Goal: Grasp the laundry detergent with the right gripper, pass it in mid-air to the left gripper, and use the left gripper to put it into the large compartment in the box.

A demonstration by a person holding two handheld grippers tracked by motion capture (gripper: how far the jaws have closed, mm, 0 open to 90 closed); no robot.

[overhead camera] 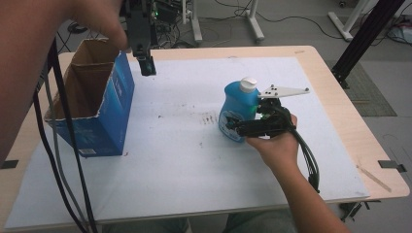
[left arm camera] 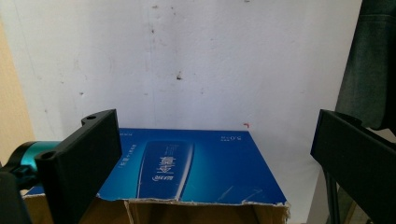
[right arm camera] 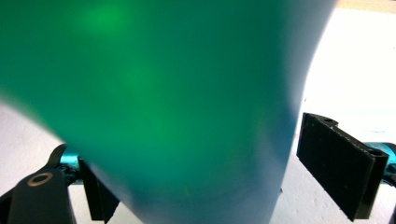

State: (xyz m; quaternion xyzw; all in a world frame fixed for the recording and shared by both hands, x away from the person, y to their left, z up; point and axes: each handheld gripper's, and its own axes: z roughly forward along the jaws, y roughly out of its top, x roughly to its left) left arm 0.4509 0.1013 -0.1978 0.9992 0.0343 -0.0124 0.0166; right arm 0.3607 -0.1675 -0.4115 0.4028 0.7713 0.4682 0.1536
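Note:
A blue detergent bottle (overhead camera: 238,104) with a white cap (overhead camera: 248,85) stands upright on the white mat (overhead camera: 194,170), right of centre. My right gripper (overhead camera: 232,127) comes at it from the right, low on its body, with a jaw on either side. Seen close in the right gripper view, the bottle (right arm camera: 163,93) sits between the jaws of that gripper (right arm camera: 205,177); a thin gap shows beside the right finger (right arm camera: 336,163). My left gripper (overhead camera: 147,65) hangs open above the far right corner of the open blue carton (overhead camera: 97,121), holding nothing. Its jaws (left arm camera: 215,154) stand wide above the carton's blue side (left arm camera: 187,163).
The carton stands at the mat's left, its top flaps torn open. Black cables (overhead camera: 63,160) trail down the left side from my raised left arm. Bare wooden table edge (overhead camera: 340,121) lies right of the mat, and a black stand leg (overhead camera: 364,34) rises at the far right.

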